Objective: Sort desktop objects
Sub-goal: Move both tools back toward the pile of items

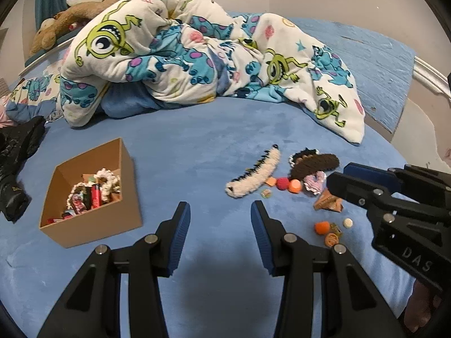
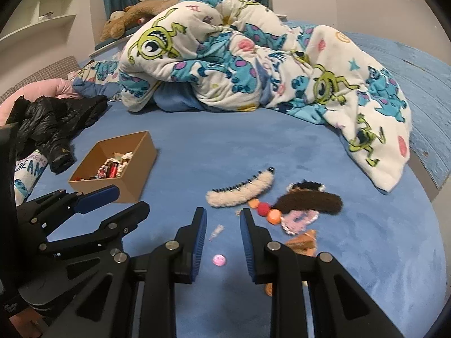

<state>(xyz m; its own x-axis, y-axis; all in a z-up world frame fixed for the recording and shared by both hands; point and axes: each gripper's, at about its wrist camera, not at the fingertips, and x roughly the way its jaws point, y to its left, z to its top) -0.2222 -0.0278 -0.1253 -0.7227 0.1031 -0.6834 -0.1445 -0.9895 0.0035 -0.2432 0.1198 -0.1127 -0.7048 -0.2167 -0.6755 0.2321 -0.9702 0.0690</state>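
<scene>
A brown cardboard box [image 1: 93, 222] [image 2: 135, 186] holding several small items sits on the blue bed at the left. A loose pile lies to the right: a cream fuzzy hair clip [image 1: 253, 178] [image 2: 242, 191], a brown fuzzy clip [image 1: 313, 163] [image 2: 310, 200], red and orange pom-poms [image 1: 287, 184] [image 2: 267, 211], an orange wrapper [image 1: 328, 202] [image 2: 303, 240]. My left gripper [image 1: 220, 211] is open and empty between box and pile. My right gripper [image 2: 222, 215] is open and empty over a small clear item [image 2: 216, 231] and a pink round piece [image 2: 219, 260].
A crumpled cartoon-print blanket [image 1: 197, 56] [image 2: 253, 64] covers the back of the bed. A black jacket [image 1: 17, 163] [image 2: 53, 124] lies at the left. A plush toy [image 1: 64, 22] sits at the far back. Small orange pieces [image 1: 328, 229] lie near the right gripper.
</scene>
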